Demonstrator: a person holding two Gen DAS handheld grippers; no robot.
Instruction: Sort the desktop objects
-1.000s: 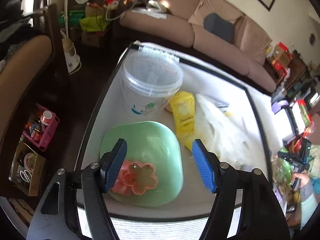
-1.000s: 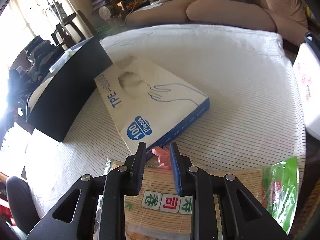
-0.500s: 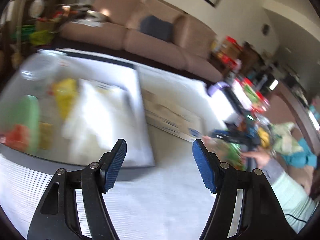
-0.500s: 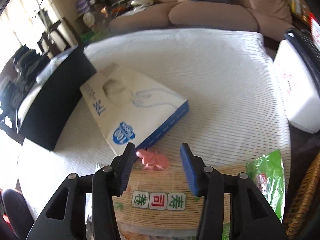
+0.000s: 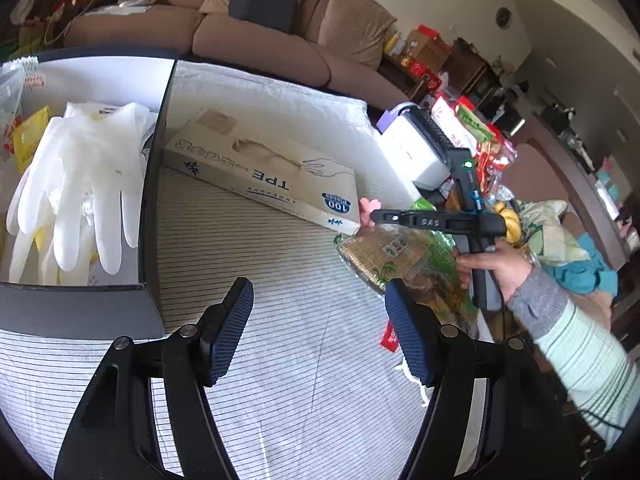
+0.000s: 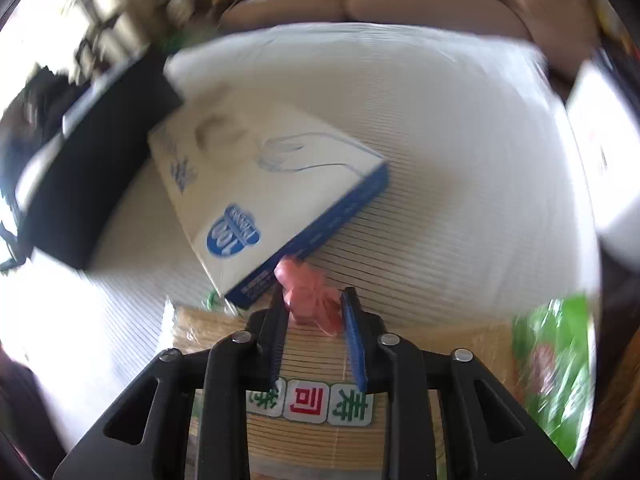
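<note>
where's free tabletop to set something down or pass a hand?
Bare striped cloth under the open left gripper, bordered by the black bin, glove box and sushi mat pack. More bare cloth beyond the glove box, toward the sofa. Crowded: the corner where the right gripper pinches the pink flower piece, and the bin itself.

Two down-tilted wrist fisheyes — shared glove box [image 5: 260, 172]

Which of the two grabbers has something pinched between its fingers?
The right gripper: its jaws have just closed on the pink flower-shaped piece. The left gripper stands open, empty.
</note>
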